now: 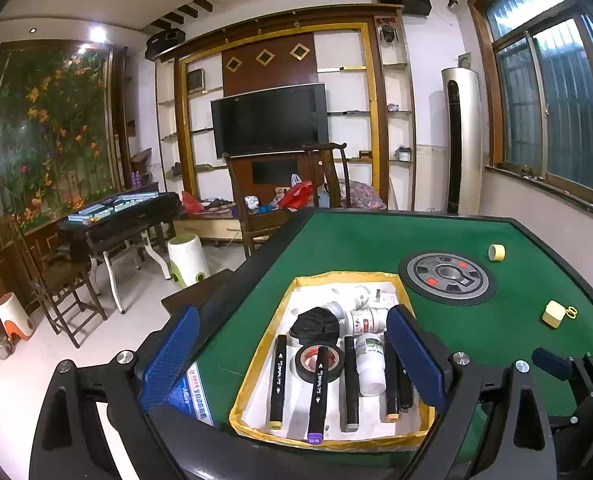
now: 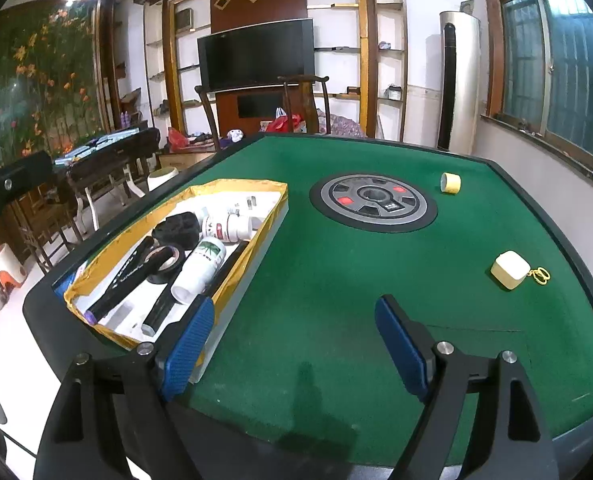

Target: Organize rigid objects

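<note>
1. Left wrist view: my left gripper [image 1: 292, 356] hangs over the tray [image 1: 256, 360], jaws spread wide, holding nothing. Inside lie markers [image 1: 277, 380], a black tape roll [image 1: 319, 363] and white bottles [image 1: 369, 364]. Only here do I see the marker caps and a printed box [image 1: 194, 394] at 8 o'clock of the tray.
2. Right wrist view: my right gripper [image 2: 294, 344] is open and empty over bare felt. A yellow tape roll [image 2: 450, 182] sits at 1 o'clock, a cream case [image 2: 510, 270] at 3 o'clock, both well apart from the tray. I judge the case the nearer pick; I'd approach square and close across its flat sides.
</note>
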A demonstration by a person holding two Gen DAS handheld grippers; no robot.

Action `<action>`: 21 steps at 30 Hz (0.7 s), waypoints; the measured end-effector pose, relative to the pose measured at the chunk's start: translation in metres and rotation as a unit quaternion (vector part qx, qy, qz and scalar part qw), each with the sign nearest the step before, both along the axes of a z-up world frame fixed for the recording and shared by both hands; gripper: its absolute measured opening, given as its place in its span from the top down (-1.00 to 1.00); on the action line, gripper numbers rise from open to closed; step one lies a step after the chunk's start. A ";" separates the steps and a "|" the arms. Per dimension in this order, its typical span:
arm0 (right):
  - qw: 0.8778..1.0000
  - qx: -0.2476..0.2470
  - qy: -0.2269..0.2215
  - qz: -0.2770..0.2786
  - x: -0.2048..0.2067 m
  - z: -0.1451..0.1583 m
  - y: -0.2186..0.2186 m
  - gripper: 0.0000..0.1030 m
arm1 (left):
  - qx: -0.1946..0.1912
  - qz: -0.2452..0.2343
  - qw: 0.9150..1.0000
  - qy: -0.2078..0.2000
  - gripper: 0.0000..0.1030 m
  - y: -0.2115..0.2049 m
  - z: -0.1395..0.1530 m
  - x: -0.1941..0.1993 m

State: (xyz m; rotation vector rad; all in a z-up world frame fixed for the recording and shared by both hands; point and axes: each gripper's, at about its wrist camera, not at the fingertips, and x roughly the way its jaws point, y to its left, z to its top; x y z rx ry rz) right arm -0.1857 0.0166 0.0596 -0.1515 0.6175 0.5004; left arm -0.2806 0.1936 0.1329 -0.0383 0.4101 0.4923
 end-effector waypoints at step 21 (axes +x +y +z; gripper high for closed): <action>1.000 -0.009 0.010 0.006 -0.003 -0.009 0.005 -0.59 | -0.001 0.006 1.000 0.008 -0.88 -0.003 -0.004 -0.001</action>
